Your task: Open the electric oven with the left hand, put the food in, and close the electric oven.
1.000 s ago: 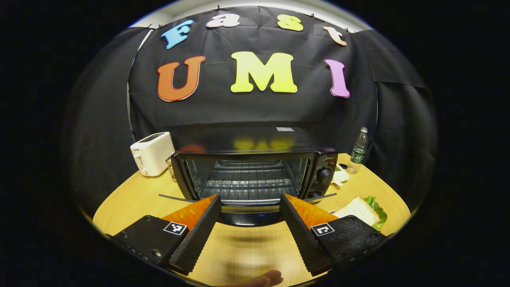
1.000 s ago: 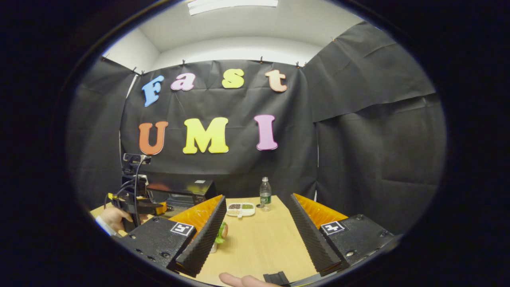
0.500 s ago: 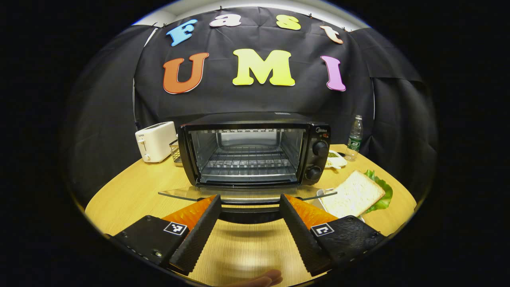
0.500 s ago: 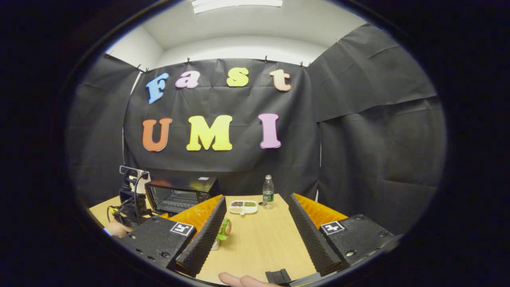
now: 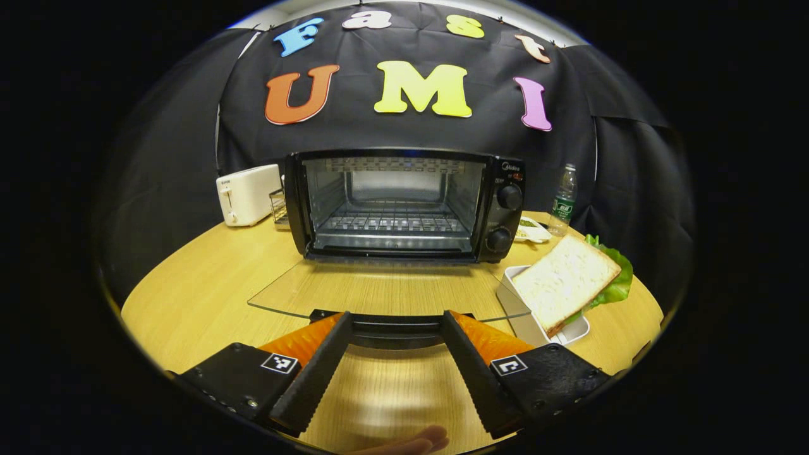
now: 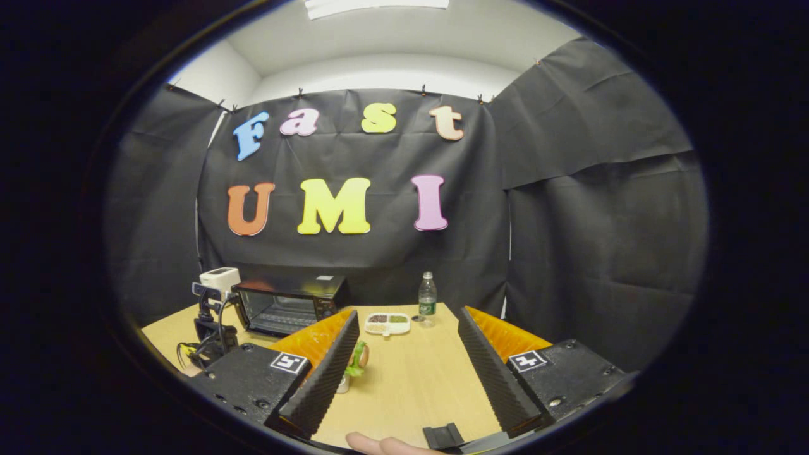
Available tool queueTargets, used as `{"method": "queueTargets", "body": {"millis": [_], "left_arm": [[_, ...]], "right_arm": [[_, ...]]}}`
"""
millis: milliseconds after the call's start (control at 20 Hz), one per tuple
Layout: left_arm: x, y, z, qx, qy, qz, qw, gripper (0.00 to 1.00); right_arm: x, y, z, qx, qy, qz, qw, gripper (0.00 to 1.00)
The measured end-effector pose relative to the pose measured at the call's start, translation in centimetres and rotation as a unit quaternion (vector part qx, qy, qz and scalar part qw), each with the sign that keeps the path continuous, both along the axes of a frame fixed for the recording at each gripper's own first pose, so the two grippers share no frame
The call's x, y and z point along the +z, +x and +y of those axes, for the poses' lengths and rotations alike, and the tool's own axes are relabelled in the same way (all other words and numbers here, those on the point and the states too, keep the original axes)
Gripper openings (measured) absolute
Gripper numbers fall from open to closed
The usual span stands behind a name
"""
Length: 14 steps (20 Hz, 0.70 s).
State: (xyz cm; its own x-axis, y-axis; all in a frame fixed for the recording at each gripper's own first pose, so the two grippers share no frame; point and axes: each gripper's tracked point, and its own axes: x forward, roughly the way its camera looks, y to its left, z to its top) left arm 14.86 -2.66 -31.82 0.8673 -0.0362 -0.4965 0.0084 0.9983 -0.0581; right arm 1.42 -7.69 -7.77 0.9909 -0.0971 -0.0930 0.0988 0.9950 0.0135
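Left gripper view, items by size, placed relative to the tongs.

Table (image 5: 208,278): round, light wood, beneath and ahead of both tongs.

Electric oven (image 5: 404,205): black, straight ahead of the left gripper (image 5: 395,328), door fully down. Glass door (image 5: 385,294) lies flat, reaching toward the fingers; its dark handle (image 5: 395,327) sits between the two fingers at their tips. Whether the fingers touch the handle cannot be told. Wire rack inside, bare. Two knobs (image 5: 509,197) on the panel, ahead and to the right.

Left gripper: fingers spread wide, nothing clamped.

Toaster (image 5: 248,194): white, ahead and to the left, beside the oven.

Sandwich (image 5: 572,281): white bread slice over green lettuce, resting tilted on a white dish (image 5: 531,322), just right of the right finger, beside the open door's corner.

Water bottle (image 5: 562,201): clear, upright, ahead and far right, behind the sandwich.

Small dish (image 5: 529,230): white, between bottle and oven.

Right gripper view: right gripper (image 6: 407,351) held above the table well back from the oven, fingers spread wide, gripping nothing. Sandwich seen partly behind its left finger; bottle and small dish ahead between the fingers; the other gripper at lower left, before the oven.
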Motion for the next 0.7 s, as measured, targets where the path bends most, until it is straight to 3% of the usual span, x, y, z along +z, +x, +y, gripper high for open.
{"method": "queueTargets", "body": {"millis": [100,350,500,700], "left_arm": [[-1.6,-0.5,0.0,-0.004,0.006,0.019,1.0,0.94],[-0.5,-0.6,0.5,-0.001,-0.007,0.001,1.0,0.93],[3.9,-1.2,2.7,0.033,0.0,-0.042,0.999,0.93],[10.8,-2.8,2.1,0.02,-0.023,-0.095,0.995,0.92]], "right_arm": [[-0.5,0.0,-0.2,-0.001,0.004,0.006,1.0,0.97],[-1.6,1.1,-0.3,0.004,0.016,0.027,1.0,0.97],[-2.6,2.9,-1.1,0.006,0.008,0.049,0.999,0.97],[-3.6,6.4,-2.0,0.008,0.017,0.08,0.997,0.97]]}}
